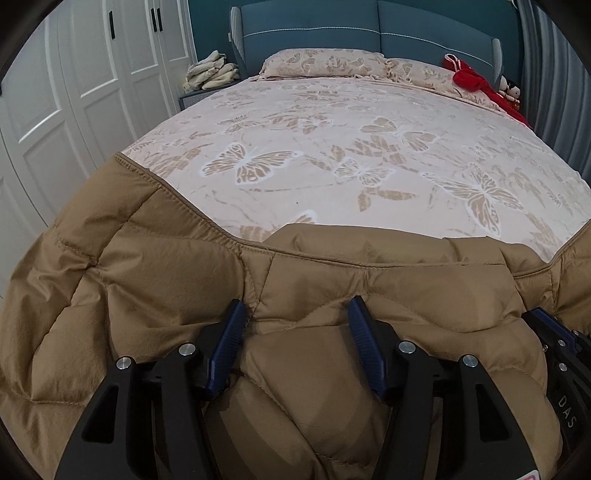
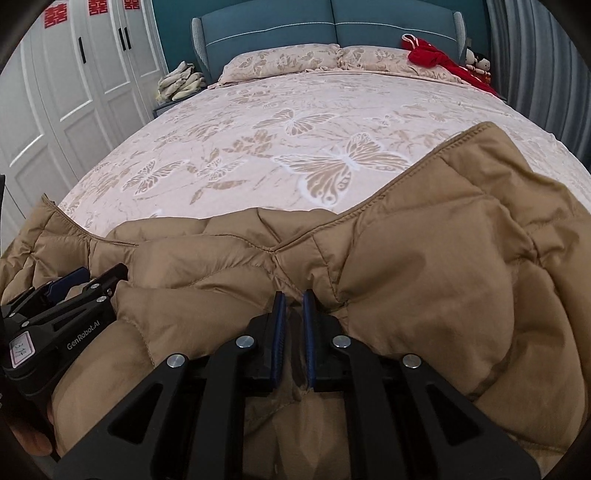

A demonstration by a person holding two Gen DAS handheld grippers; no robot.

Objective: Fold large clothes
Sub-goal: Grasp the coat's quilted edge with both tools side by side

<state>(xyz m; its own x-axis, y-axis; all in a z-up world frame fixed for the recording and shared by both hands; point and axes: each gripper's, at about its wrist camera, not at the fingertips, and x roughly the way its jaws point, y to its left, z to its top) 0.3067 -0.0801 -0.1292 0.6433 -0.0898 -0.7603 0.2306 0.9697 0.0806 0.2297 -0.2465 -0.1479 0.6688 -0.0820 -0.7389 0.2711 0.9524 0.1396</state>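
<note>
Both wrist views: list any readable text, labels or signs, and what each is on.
"GenRobot.AI": on the side of the left gripper, seen in the right wrist view.
"DAS": on the right gripper, at the left wrist view's edge; it may be cut off.
Handwritten white tag on the left gripper: unclear, perhaps "31".
Red paper signs on the wardrobe doors: double-happiness cutouts, cropped.

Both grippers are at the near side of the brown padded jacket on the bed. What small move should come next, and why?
Probably close the left gripper on the jacket. Its fingers stand wide apart around a bulge of padding, while the right gripper already pinches a fold, so the jacket is held on one side only.
</note>
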